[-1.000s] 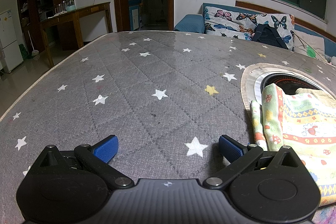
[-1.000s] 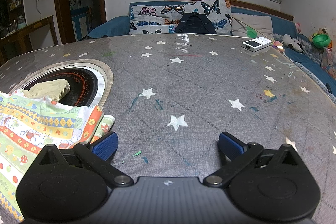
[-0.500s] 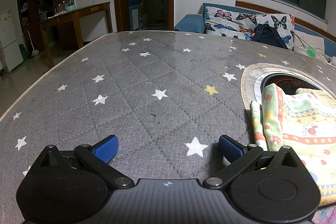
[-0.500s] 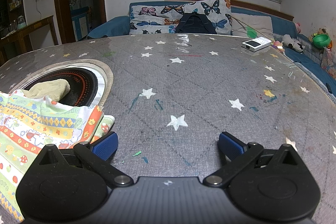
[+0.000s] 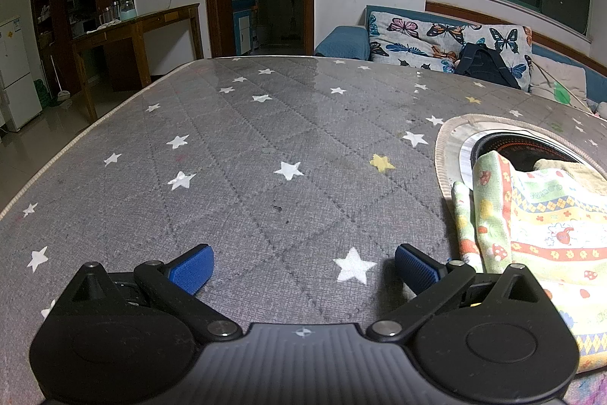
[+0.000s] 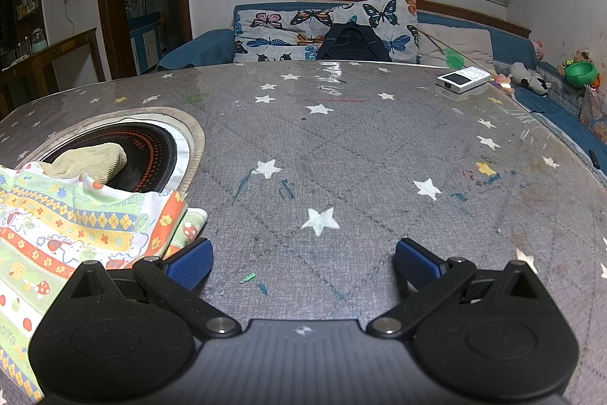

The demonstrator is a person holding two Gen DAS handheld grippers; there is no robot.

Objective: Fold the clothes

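Observation:
A patterned child's garment (image 5: pixel 546 234) in green, yellow and orange stripes lies on the grey star-print table (image 5: pixel 265 147), at the right edge of the left wrist view. The same garment (image 6: pixel 72 226) fills the lower left of the right wrist view, partly draped over a round black hob (image 6: pixel 151 154). My left gripper (image 5: pixel 303 268) is open over bare tabletop, its right finger just left of the cloth. My right gripper (image 6: pixel 303 264) is open too, with its left finger beside the garment's edge. Neither holds anything.
A beige cloth (image 6: pixel 91 158) sits in the hob recess. A white device (image 6: pixel 463 78) lies at the table's far right. Behind the table stands a blue sofa with butterfly cushions (image 6: pixel 322 29) and a dark bag (image 6: pixel 353 44). A wooden side table (image 5: pixel 140 33) stands far left.

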